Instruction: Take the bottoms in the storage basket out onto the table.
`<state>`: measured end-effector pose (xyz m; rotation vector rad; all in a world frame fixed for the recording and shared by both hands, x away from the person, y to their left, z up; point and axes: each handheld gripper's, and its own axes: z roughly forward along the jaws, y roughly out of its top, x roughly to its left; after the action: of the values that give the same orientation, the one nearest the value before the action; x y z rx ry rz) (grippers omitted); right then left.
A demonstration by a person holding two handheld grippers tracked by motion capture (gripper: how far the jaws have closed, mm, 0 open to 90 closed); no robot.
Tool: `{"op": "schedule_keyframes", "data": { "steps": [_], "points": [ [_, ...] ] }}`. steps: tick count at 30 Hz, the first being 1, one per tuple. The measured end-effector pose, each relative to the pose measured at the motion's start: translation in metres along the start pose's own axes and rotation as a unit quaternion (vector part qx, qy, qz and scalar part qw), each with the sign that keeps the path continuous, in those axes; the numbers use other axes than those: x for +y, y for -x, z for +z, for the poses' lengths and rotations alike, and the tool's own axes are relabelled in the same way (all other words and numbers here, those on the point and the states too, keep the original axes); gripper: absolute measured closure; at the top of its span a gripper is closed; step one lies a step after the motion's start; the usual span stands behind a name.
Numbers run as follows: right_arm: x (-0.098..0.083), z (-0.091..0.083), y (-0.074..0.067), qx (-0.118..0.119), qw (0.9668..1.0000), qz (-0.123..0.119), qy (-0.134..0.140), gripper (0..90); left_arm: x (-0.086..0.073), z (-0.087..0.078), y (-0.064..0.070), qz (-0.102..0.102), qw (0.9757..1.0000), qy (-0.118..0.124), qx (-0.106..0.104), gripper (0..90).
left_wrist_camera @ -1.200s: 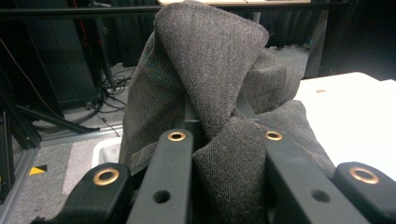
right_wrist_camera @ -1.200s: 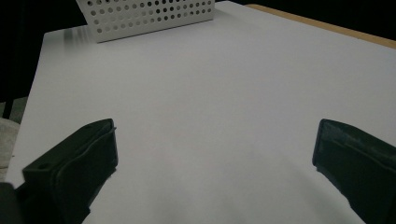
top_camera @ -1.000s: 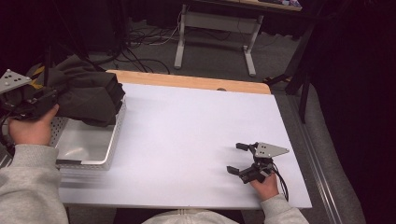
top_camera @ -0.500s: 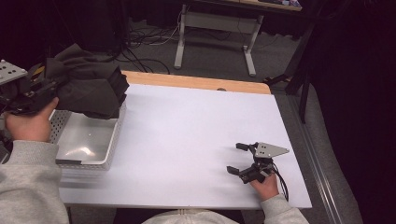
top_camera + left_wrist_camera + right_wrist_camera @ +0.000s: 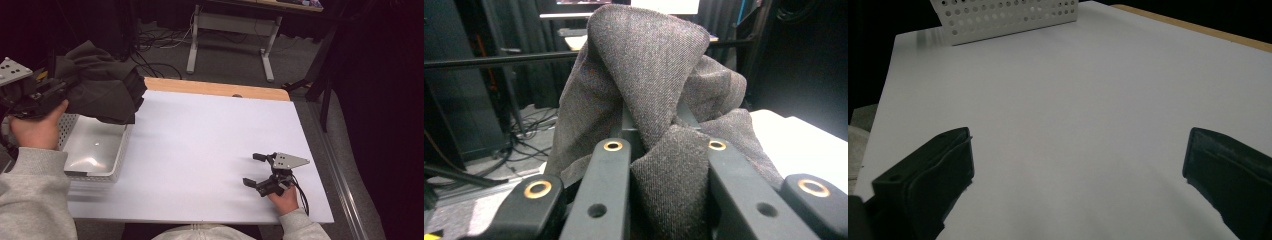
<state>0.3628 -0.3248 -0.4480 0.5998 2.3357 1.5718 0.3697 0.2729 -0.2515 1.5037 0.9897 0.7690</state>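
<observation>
A bunched dark grey cloth (image 5: 102, 87) hangs in the air above the far end of a white perforated basket (image 5: 75, 172) at the table's left. My left gripper (image 5: 62, 87) is shut on the cloth, and in the left gripper view the fabric (image 5: 659, 95) is pinched between the two black jaws and drapes over them. My right gripper (image 5: 252, 170) rests low over the white table (image 5: 200, 145) near the front right, open, with nothing between its fingers (image 5: 930, 175).
The basket's perforated wall (image 5: 1008, 17) shows far across the table in the right gripper view. A wooden strip (image 5: 215, 90) runs along the table's far edge. Beyond it are cables and desk legs (image 5: 192, 45) on the floor.
My left gripper has lifted the cloth up out of the basket and drawn it toward the left. The basket's inside now shows bare. The right gripper has stayed put.
</observation>
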Motion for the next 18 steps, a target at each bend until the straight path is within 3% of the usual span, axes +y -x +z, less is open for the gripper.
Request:
{"op": "schedule_keyframes", "data": {
  "steps": [18],
  "points": [
    [0.0,0.0,0.0,0.001,1.0,-0.002,-0.001,0.8,0.016,0.026,0.032,0.009,0.9984,0.015,-0.054,82.7]
  ]
}}
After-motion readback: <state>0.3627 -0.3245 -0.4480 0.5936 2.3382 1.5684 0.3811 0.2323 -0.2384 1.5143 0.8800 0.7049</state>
